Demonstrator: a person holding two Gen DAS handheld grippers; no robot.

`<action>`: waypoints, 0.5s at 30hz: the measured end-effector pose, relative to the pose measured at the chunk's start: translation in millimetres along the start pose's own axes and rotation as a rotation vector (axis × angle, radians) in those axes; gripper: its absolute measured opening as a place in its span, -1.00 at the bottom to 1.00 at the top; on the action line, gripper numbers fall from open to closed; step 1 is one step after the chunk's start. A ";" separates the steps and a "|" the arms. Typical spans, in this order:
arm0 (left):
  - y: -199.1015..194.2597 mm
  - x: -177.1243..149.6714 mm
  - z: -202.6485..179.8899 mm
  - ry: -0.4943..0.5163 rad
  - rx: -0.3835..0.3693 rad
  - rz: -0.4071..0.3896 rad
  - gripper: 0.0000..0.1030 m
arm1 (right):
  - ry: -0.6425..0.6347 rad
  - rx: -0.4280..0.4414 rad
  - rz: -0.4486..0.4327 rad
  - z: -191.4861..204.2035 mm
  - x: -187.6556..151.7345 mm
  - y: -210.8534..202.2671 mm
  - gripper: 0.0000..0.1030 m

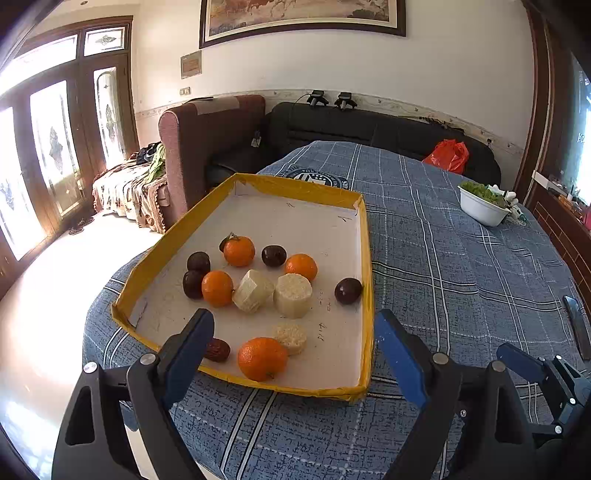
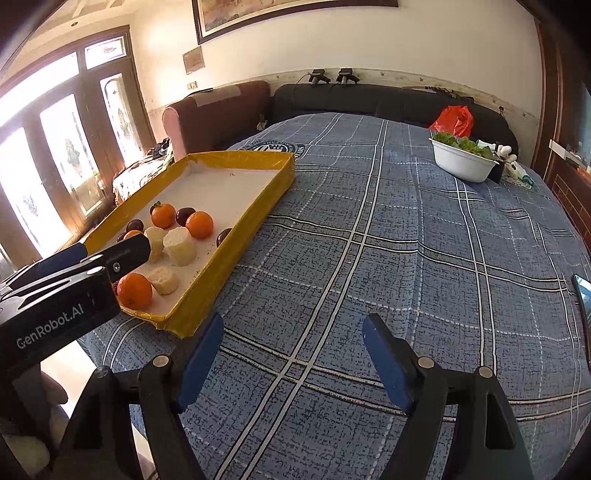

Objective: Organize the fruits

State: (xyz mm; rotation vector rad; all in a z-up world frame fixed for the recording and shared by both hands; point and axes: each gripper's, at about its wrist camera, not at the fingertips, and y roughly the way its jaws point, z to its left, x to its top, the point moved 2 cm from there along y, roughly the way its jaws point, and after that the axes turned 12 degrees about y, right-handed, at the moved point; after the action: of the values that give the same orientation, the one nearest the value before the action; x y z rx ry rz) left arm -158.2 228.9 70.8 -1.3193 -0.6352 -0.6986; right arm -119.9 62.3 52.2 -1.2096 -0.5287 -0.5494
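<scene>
Fingers (image 1: 400, 360) wide, tangerine (image 1: 262, 358) between.

Daylight is pouring in hard through the wood-framed glass doors (image 1: 55, 147), and the pale floor (image 1: 48, 295) is being washed out by the glare. A big framed painting (image 1: 303, 18) is being hung on the white wall (image 1: 369, 66). A black sofa (image 1: 369, 125) is being pushed up against that wall, with a reddish armchair (image 1: 207, 136) beside it. A blue plaid cloth (image 2: 406, 240) is being spread over the table.
</scene>
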 end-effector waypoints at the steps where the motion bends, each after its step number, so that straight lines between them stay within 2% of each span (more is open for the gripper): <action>1: -2.3 0.4 0.1 -0.001 0.001 -0.005 0.71 | 0.001 0.000 -0.002 -0.3 -0.4 -1.5 0.61; 6: -16.7 1.1 1.0 -0.004 0.017 -0.037 0.72 | 0.006 0.005 -0.017 0.3 -1.7 -11.1 0.61; 9: -31.7 2.8 2.7 -0.005 0.065 -0.081 0.77 | 0.001 0.009 -0.032 2.1 -2.5 -18.9 0.62; 11: -45.9 4.9 4.5 -0.005 0.134 -0.125 0.85 | -0.004 0.012 -0.040 3.0 -2.7 -22.6 0.63; 15: -79.7 10.7 8.0 0.005 0.325 -0.212 1.00 | -0.019 0.024 -0.053 8.5 -5.9 -29.8 0.64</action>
State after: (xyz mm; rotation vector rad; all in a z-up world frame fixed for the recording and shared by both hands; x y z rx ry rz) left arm -212.5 227.0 130.6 -0.9586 -0.8539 -0.7342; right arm -144.4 63.4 72.0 -1.1817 -0.5833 -0.5754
